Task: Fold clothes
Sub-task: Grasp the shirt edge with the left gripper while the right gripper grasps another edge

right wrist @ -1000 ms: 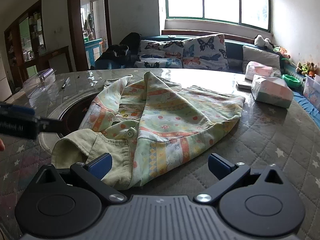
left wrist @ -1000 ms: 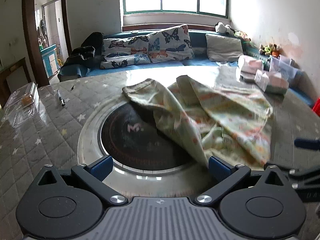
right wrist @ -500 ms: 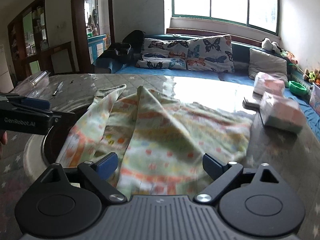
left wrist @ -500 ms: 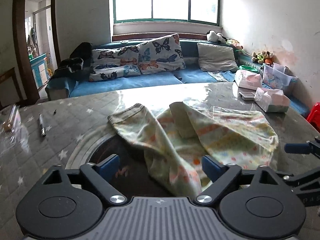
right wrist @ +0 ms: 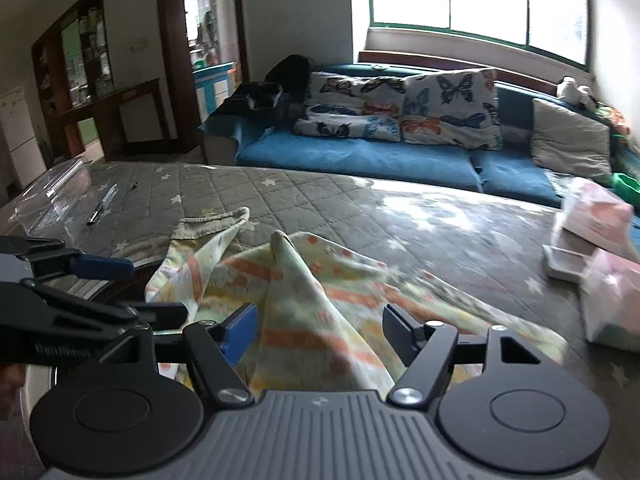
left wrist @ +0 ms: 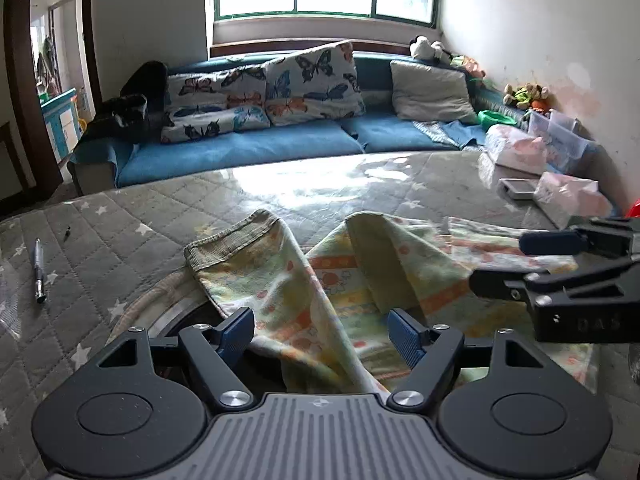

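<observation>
Clothing here is one pale garment printed with orange and yellow bands, lying rumpled on the quilted grey surface and partly over a dark round inset in it. A ribbed cuff or hem points toward the far left, and a fold stands up as a ridge in the middle. The left gripper sits low at the near edge of the garment; its blue fingers have just been closing and stand partway in, with a raised fold of cloth running up between them, though the pads do not press on it. The right gripper is just beside it, and it too has been closing: its fingers are partway in with a peaked fold of fabric between them, not yet pinched. Each gripper shows in the other's view, side by side over the cloth. A pen lies on the surface to the left, well apart from the garment, and pink packages sit at the far right. Behind the surface runs a blue sofa with butterfly cushions under a window.
</observation>
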Available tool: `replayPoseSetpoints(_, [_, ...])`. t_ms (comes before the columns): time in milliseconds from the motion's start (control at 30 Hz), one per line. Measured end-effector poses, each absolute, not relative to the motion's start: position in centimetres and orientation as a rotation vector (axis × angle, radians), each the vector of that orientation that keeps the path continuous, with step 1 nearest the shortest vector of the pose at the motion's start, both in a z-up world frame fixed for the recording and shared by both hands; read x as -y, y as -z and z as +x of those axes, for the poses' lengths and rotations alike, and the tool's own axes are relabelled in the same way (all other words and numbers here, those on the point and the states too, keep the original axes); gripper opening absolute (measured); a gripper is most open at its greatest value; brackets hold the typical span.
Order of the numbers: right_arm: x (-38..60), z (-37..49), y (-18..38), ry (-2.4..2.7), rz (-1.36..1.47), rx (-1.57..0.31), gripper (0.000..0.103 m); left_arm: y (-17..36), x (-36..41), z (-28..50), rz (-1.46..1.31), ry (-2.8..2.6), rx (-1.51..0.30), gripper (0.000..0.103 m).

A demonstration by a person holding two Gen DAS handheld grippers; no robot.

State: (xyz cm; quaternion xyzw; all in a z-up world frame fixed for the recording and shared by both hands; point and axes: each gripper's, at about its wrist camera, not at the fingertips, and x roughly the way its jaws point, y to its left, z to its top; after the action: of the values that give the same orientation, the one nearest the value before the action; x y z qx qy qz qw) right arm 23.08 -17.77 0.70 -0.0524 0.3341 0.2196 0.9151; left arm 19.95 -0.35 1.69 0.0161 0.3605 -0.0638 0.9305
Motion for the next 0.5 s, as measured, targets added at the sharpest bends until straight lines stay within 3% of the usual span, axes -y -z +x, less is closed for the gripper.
replayPoseSetpoints(67, [17.0, 24.3, -0.2, -0.469, -0.113, -0.703, 0.065, -1.3, 0.2, 20.7, 0.031, 0.133, -0.752, 0.072])
replayPoseSetpoints(200, [15.6, 26.5, 1.1, -0.486, -0.125, -0.736, 0.06, -0.5, 0.0, 22.0, 0.036, 0.145, -0.782, 0.047])
replayPoseSetpoints(333, [15.2, 27.6, 2.2, -0.497, -0.109, -0.773, 0.035, 0.3, -0.3, 22.5, 0.017, 0.167, -0.81, 0.018])
replayPoseSetpoints(500, [15.9, 26.9, 2.0, -0.501, -0.092, -0.761, 0.01, 0.2, -1.4, 21.4, -0.005, 0.172, -0.793, 0.005])
